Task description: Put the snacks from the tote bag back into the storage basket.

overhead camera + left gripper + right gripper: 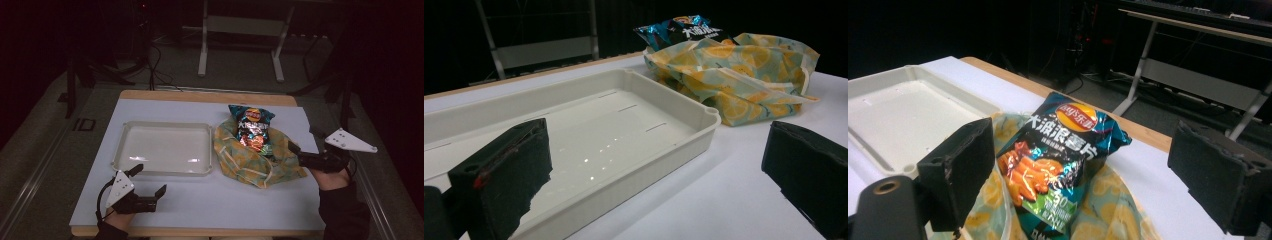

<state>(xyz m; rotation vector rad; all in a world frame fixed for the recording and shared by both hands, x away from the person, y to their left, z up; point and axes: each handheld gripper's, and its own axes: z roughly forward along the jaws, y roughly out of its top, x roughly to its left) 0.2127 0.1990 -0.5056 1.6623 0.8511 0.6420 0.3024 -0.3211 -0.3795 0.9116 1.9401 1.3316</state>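
The right claw (300,150) has its two black jaws spread wide apart and it holds nothing. In the right gripper view, the chip bag (1060,150) lies just ahead, between the two jaws but beyond their tips, not touched by them. The bag is dark blue and shiny, with a red and yellow logo near its top. It rests partly inside the cloth bag (1103,200), a soft bag with a pattern of yellow lemons on pale green. In the high view, the cloth bag (250,162) lies just beside the right claw, at its left, and the jaw tips come close to its edge; I cannot tell whether they touch it.

The left claw (150,181) is also open, with a wide gap between its jaws, and it grips nothing. It hovers near the front corner of the white tray (122,145), with one jaw over the tray's rim. The tray is empty and shallow. It sits between the left claw and the cloth bag, on the white tabletop (220,200).
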